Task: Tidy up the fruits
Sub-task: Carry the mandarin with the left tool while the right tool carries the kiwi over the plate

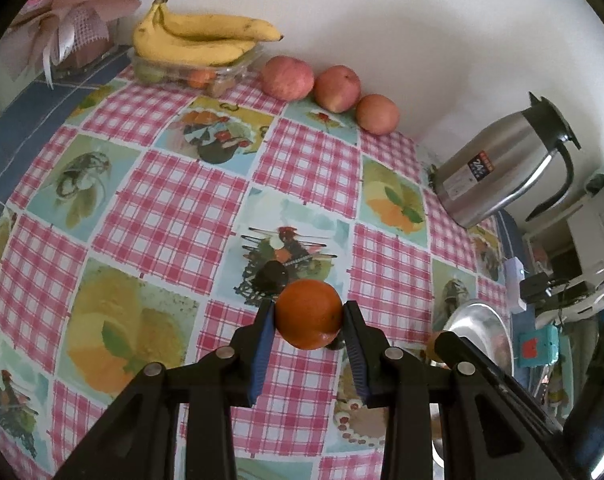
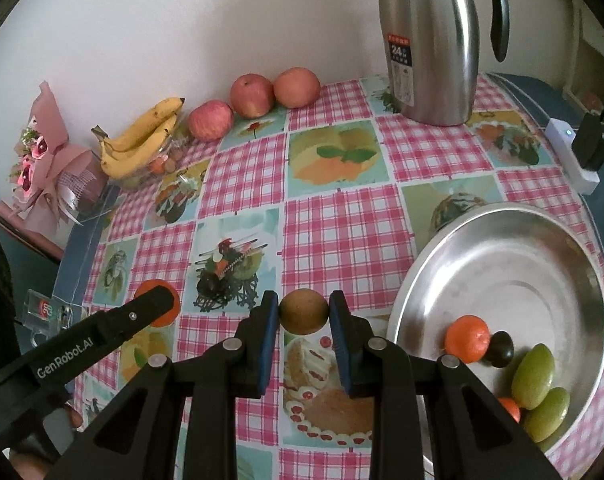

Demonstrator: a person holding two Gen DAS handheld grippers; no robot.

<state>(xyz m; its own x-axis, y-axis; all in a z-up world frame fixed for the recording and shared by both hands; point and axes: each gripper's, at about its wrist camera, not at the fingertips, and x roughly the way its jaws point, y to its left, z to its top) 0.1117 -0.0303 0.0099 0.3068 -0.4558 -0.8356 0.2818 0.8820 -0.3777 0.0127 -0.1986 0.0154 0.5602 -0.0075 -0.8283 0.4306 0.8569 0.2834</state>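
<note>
Left tongs (image 1: 309, 320) clamped on an orange (image 1: 309, 314) above the table (image 1: 174, 208) — right tongs (image 2: 303, 312) squeezing a brown fruit (image 2: 303, 311), steel bowl (image 2: 501, 240) at about 3 o'clock of it.

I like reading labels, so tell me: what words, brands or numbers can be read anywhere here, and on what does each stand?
"GenRobot.AI": white lettering on the black body of the left gripper, seen from the right wrist.
"24": large numeral on the dark label of the steel jug; the red strip above it and the small print below are too blurred to read.
Red mark on the clear stand at the table edge: unreadable.
</note>
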